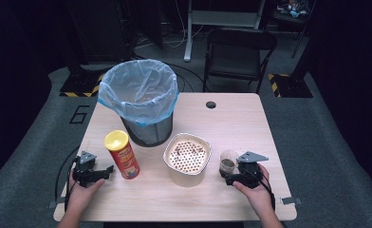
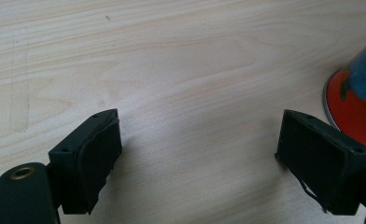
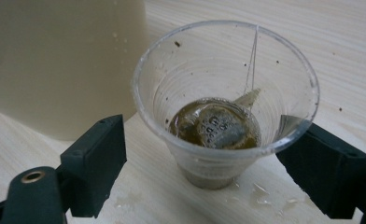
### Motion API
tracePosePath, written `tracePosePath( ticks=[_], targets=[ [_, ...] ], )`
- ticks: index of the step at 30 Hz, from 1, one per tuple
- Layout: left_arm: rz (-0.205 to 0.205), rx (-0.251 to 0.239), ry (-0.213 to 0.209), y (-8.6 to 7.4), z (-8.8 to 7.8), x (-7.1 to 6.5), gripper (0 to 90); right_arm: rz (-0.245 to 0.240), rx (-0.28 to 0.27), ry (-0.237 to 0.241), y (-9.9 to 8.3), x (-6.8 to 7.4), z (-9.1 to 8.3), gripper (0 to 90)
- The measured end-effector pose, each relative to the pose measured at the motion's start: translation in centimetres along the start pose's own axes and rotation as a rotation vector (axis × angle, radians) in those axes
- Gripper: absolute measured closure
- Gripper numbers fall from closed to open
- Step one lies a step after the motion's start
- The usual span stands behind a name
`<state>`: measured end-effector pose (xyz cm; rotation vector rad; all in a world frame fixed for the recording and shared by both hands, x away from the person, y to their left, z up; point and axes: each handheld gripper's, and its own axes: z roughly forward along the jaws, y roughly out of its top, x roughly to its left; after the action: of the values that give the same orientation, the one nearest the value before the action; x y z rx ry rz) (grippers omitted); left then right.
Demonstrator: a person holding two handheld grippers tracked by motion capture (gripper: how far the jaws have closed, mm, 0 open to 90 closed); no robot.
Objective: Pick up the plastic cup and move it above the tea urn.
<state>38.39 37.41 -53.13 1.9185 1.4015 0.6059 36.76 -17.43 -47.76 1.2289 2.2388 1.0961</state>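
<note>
At the worktop (image 1: 231, 118), L to R: left gripper (image 1: 109, 169) rests beside the red snack can (image 1: 122, 155), fingers (image 2: 90, 158) spread wide w/ nothing between. Behind, a lined bin (image 1: 139, 99); centre, a strainer tub (image 1: 187, 159). Right gripper (image 3: 209, 168) brackets a clear plastic cup (image 3: 225, 93) holding a wet teabag (image 3: 216, 126), fingers open, not yet pinching. Likely step: grasping the cup; next, close gently and keep it upright.

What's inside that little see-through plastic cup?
The clear plastic cup holds a soggy used tea bag in a little brown liquid, its string running up to the rim. Whatever lies beneath the bag is hidden.
</note>
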Motion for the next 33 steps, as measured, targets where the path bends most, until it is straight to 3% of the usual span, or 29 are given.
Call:
tracePosePath(
  ticks=[4, 15, 17, 28, 33],
  targets=[
    [0.012, 0.0, 0.001, -0.1, -0.1, 0.0, 13.2, -0.003, -0.017, -0.002, 0.3, 0.2, 0.4, 15.7],
    [0.003, -0.003, -0.013, -0.6, -0.6, -0.3, 13.4, -0.082, -0.039, -0.037, 1.0, 0.6, 2.0, 18.1],
    [0.02, 0.0, -0.01, -0.6, -0.7, -0.2, 13.4, -0.088, -0.048, -0.049, 1.1, 0.5, 2.2, 18.0],
    [0.007, -0.002, -0.015, -0.7, -0.8, -0.3, 13.4, -0.106, -0.048, -0.004, 1.2, 0.0, 2.6, 27.9],
    [0.007, -0.001, -0.015, -0.7, -0.8, -0.3, 13.4, -0.107, -0.048, -0.013, 1.2, -0.4, 2.4, 29.2]
  ],
)
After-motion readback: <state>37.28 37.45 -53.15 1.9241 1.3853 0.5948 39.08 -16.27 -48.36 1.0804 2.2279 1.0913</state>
